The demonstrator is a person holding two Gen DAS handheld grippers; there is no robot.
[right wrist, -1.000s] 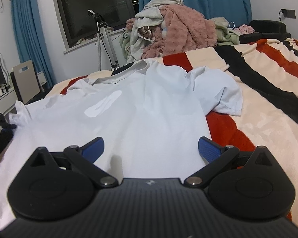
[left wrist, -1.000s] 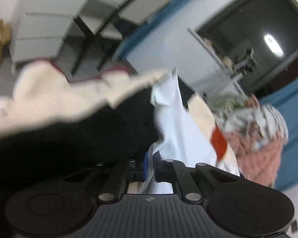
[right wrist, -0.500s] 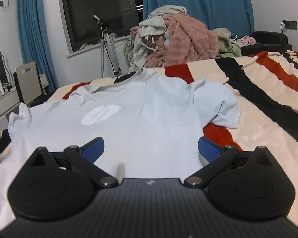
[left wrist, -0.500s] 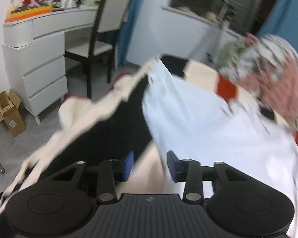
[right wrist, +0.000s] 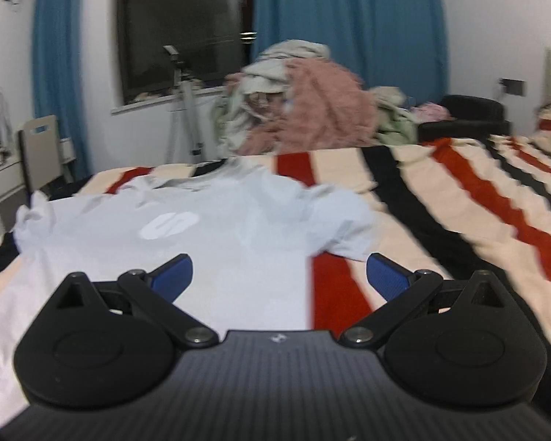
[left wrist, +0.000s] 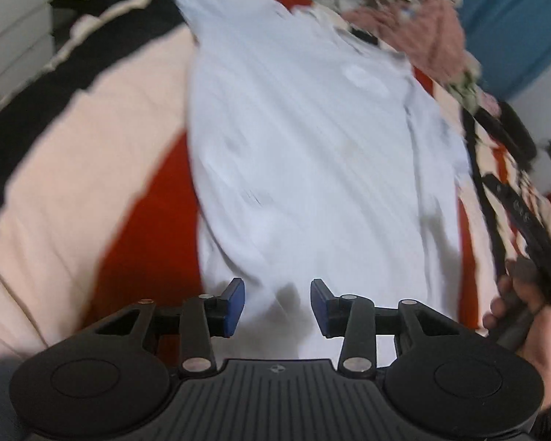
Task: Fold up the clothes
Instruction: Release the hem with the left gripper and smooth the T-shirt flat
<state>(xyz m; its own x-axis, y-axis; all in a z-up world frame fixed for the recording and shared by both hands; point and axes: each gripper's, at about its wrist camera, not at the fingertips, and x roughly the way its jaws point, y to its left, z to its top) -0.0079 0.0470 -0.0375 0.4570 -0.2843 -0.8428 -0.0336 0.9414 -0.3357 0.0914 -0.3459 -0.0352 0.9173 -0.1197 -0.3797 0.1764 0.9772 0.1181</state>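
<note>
The pale blue T-shirt (right wrist: 216, 242) lies spread face-up on the striped bedspread (right wrist: 459, 198), collar towards the heap of unfolded clothes (right wrist: 305, 99) at the far end, its hem nearest both tools. The left gripper (left wrist: 277, 303) hangs over the hem end of the shirt with its jaws partly apart and nothing between them; the right gripper (right wrist: 279, 275) hovers low near the hem with its jaws wide apart, also empty. The step in hand looks like choosing grip points for the first fold. To do it well, each tool should pinch a single clean edge, ideally a hem corner and the matching shoulder on one side, taking only shirt fabric and none of the bedspread beneath, and the crumpled near-side sleeve (right wrist: 33, 213) wants flattening first. Compared with a second ago, the left gripper has let go of the cloth it was pinching, opened, and swung over the shirt; the right gripper has barely shifted.
</note>
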